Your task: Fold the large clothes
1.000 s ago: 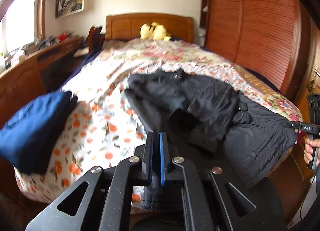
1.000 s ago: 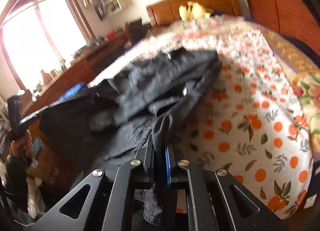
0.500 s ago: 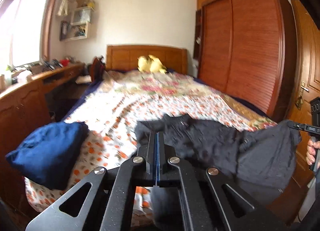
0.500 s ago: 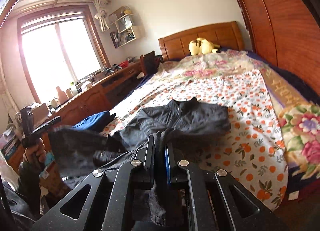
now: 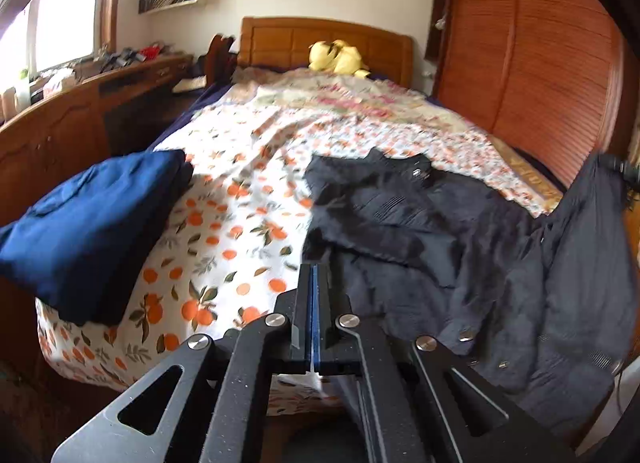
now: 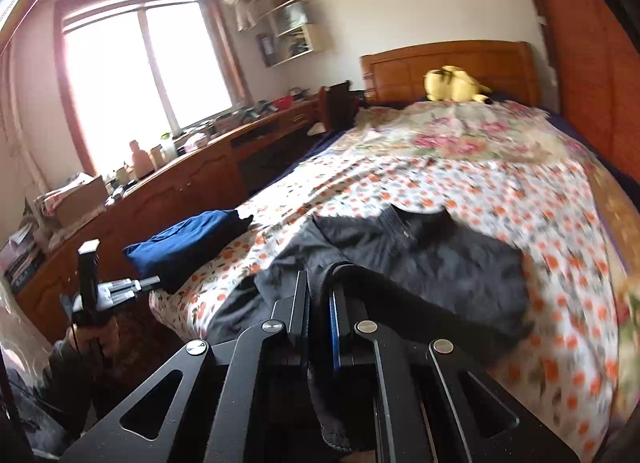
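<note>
Right gripper (image 6: 319,303) first: we're seeing its jaws nearly together with a fold of the black jacket (image 6: 432,259) pinched between the blue pads, the cloth running up over the fingers and hanging down below them. So it's clamped on the jacket's edge.

Left gripper (image 5: 315,295): we're seeing the pads pressed flat against each other, no gap. In its own view there's no fabric visible between the tips — the jacket's hem is lying just right of and under the fingers. In the right wrist view the same gripper (image 6: 132,289) is sitting out past the foot corner of the bed, tips bare, a hand wrapped round its handle.

The jacket (image 5: 440,231) is lying mostly spread over the near right part of the bed (image 5: 248,167), collar toward the headboard, one side lifting off toward the right edge of the left wrist view, where we're making out a dark tip at the cloth — too blurred to read more.

Beyond that, we're seeing a folded blue garment (image 5: 88,223) sitting at the bed's near left corner, well apart from the jacket — and a yellow plush toy (image 5: 338,57) up against the headboard (image 5: 280,41).
</note>
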Demonstrator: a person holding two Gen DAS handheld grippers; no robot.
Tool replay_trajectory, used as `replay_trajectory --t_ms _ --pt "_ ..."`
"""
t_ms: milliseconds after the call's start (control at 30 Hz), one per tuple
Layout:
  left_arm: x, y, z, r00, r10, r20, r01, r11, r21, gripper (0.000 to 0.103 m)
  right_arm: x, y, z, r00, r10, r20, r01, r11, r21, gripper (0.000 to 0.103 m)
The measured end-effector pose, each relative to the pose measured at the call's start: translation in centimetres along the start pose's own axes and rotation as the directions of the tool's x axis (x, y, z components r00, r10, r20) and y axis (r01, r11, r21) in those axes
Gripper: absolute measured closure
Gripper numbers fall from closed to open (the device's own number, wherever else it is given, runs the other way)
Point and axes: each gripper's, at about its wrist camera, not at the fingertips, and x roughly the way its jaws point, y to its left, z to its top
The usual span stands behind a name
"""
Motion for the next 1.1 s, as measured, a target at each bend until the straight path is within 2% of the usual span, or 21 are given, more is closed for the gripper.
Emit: replay_trajectory --t_ms 167,300,333,367,400,467,533,567,600,667,700,800,833,1100 --pt "1.9 1.6 0.6 0.999 0.015 -0.029 -0.016 0.999 -0.03 0.103 6.7 -2.7 5.6 0.998 -0.052 -0.019 0.051 0.998 -0.047 0.096" --pt "2.6 2.6 1.7 0.999 0.032 -0.038 -0.033 0.999 -0.026 0.102 11.4 -8.5 9.3 0.983 -0.183 -0.026 0.183 0.983 -0.003 0.096" --pt "2.9 2.7 2.0 0.999 0.034 -0.042 -0.035 0.999 -0.023 0.101 12.3 -10.3 10.0 0.973 -0.231 -0.024 0.231 0.973 0.007 0.096" --pt "3.3 2.8 2.2 0.998 0.037 -0.045 -0.038 0.999 -0.019 0.095 13.3 -11.9 10.6 0.958 -0.287 -0.025 0.287 0.958 0.019 0.096" --pt "3.6 2.9 2.4 0.998 0.037 -0.047 -0.038 0.999 -0.018 0.081 14.0 -14.4 10.9 0.937 -0.347 -0.034 0.349 0.935 0.059 0.096" --pt "4.1 2.9 2.8 0.999 0.019 -0.042 -0.02 1.0 -0.022 0.067 15.1 -18.9 10.7 0.9 -0.43 -0.074 0.436 0.886 0.155 0.096" --pt "4.8 2.7 3.2 0.999 0.007 -0.05 -0.008 1.0 -0.021 0.067 15.9 -22.7 9.4 0.857 -0.496 -0.138 0.514 0.835 0.195 0.095" --pt "4.9 2.6 3.2 0.999 0.006 -0.051 -0.006 1.0 -0.016 0.067 16.7 -23.7 8.7 0.844 -0.508 -0.171 0.535 0.822 0.197 0.094" --pt "5.1 2.4 3.3 0.999 0.0 -0.051 0.0 1.0 -0.009 0.067 17.2 -24.9 7.7 0.842 -0.497 -0.21 0.535 0.819 0.205 0.092" --pt "5.5 1.8 3.3 0.998 -0.022 -0.058 0.022 1.0 0.003 0.067 18.0 -26.3 6.3 0.846 -0.462 -0.267 0.52 0.825 0.221 0.077" --pt "5.7 1.5 3.3 0.997 -0.033 -0.064 0.034 0.999 0.011 0.067 18.6 -26.6 6.0 0.847 -0.447 -0.287 0.512 0.83 0.221 0.075" --pt "6.7 0.3 3.1 0.995 -0.064 -0.081 0.067 0.997 0.033 0.065 19.1 -25.9 5.3 0.832 -0.471 -0.293 0.531 0.829 0.175 0.058" --pt "7.1 -0.1 3.1 0.994 -0.073 -0.087 0.077 0.996 0.038 0.065 19.1 -25.4 5.2 0.833 -0.47 -0.292 0.527 0.835 0.16 0.054" --pt "11.1 -3.5 3.9 0.98 -0.142 -0.14 0.155 0.984 0.088 0.064 15.8 -22.1 0.3 0.833 -0.46 -0.308 0.501 0.863 0.064 0.05"
